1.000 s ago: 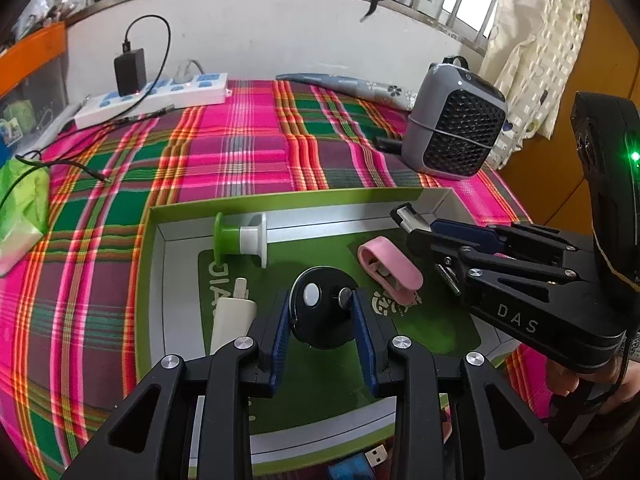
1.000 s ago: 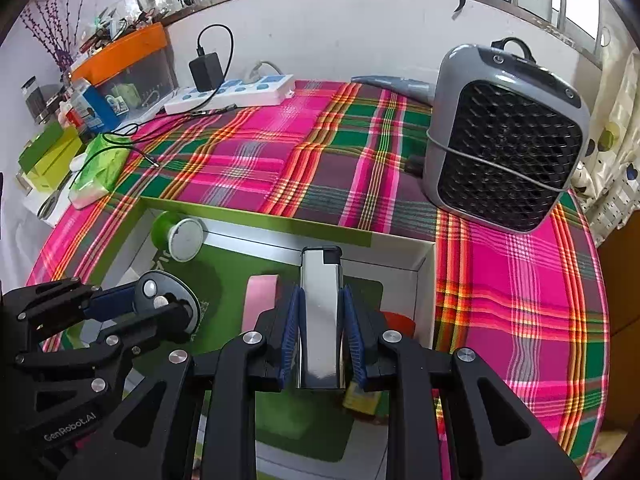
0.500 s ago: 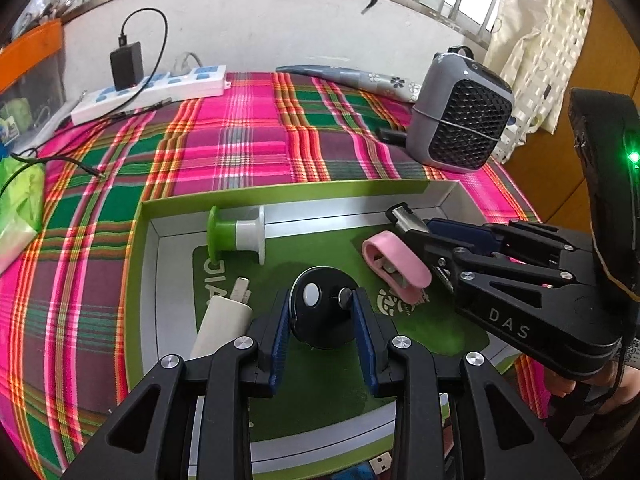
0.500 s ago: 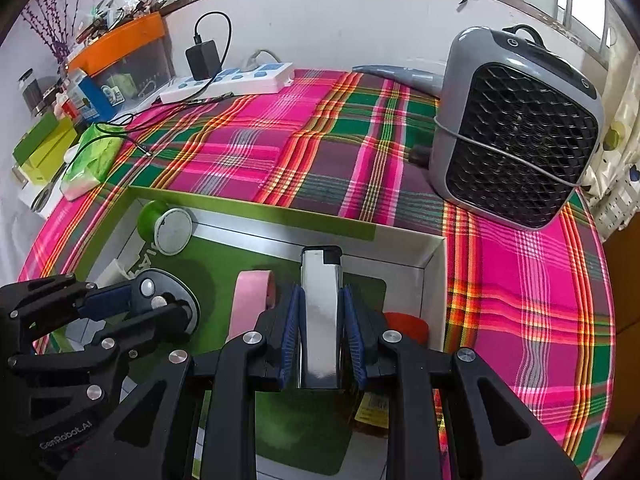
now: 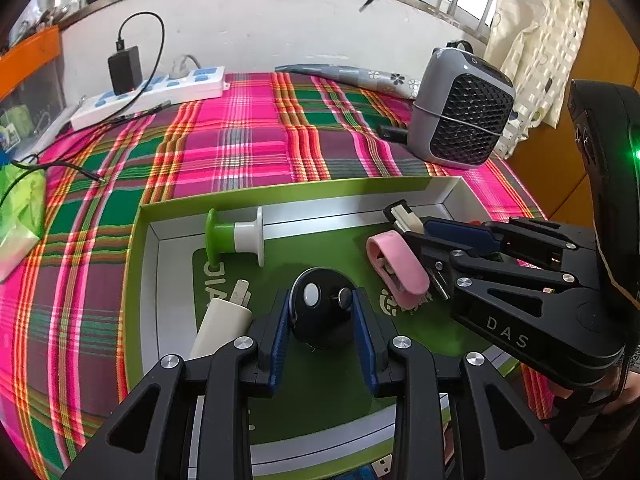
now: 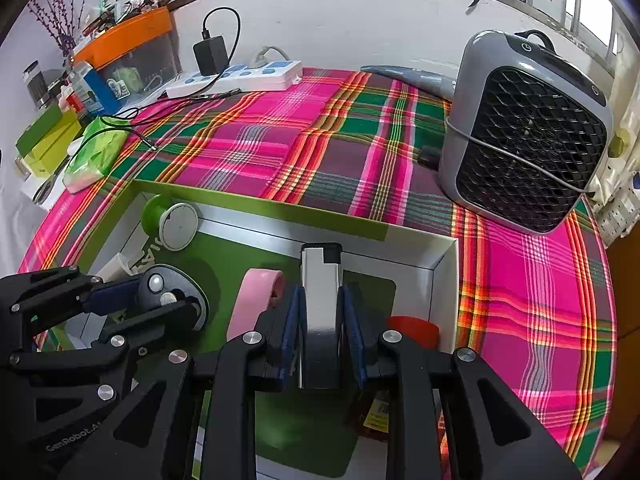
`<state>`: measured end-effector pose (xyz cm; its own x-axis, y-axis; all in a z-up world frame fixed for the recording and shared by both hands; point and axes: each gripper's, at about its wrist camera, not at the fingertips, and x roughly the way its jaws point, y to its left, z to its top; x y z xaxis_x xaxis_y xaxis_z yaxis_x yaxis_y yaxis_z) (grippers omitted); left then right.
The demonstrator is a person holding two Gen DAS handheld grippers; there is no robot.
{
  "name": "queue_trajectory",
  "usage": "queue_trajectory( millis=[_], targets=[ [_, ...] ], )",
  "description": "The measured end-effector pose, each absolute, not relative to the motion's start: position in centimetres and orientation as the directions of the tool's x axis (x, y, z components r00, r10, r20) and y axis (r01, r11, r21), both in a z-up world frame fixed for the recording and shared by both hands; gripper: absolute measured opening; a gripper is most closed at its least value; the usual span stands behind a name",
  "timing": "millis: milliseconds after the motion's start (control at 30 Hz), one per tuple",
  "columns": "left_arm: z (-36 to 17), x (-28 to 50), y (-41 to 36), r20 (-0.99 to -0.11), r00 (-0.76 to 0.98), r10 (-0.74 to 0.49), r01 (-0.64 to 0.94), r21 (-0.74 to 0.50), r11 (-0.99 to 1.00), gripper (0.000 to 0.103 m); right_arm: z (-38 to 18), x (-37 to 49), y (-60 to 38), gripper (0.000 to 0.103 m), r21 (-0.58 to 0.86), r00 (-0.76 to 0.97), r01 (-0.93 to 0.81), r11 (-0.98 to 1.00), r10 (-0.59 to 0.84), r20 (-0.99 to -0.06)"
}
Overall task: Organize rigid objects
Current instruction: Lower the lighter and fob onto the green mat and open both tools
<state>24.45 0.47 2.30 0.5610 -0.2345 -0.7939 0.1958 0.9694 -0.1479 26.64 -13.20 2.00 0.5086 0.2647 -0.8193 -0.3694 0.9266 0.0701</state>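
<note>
Black disc (image 5: 322, 306) gripped in left tongs (image 5: 323, 326), silver lighter (image 6: 320, 312) clamped in right tongs (image 6: 322, 334); both best lowered flat onto box (image 5: 288, 196) floor beneath before release

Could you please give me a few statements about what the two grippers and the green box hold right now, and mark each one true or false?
1. The right gripper is clamped on a silver lighter. True.
2. The left gripper has a black round disc between its pads. True.
3. The pink clip lies outside the green box on the cloth. False: it lies inside the box.
4. The grey fan stands inside the box. False: it stands on the plaid cloth beyond it.
5. The green-and-white spool is in the box. True.
</note>
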Motion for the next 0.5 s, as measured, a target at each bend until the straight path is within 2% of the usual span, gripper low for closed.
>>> queue_trajectory(
  millis=[500],
  targets=[
    [2.39, 24.12, 0.52, -0.795, 0.561, -0.229, 0.187, -0.147, 0.971, 0.034, 2.33, 26.31, -13.36, 0.025, 0.079, 0.525, -0.357, 0.931, 0.27, -0.807]
  ],
)
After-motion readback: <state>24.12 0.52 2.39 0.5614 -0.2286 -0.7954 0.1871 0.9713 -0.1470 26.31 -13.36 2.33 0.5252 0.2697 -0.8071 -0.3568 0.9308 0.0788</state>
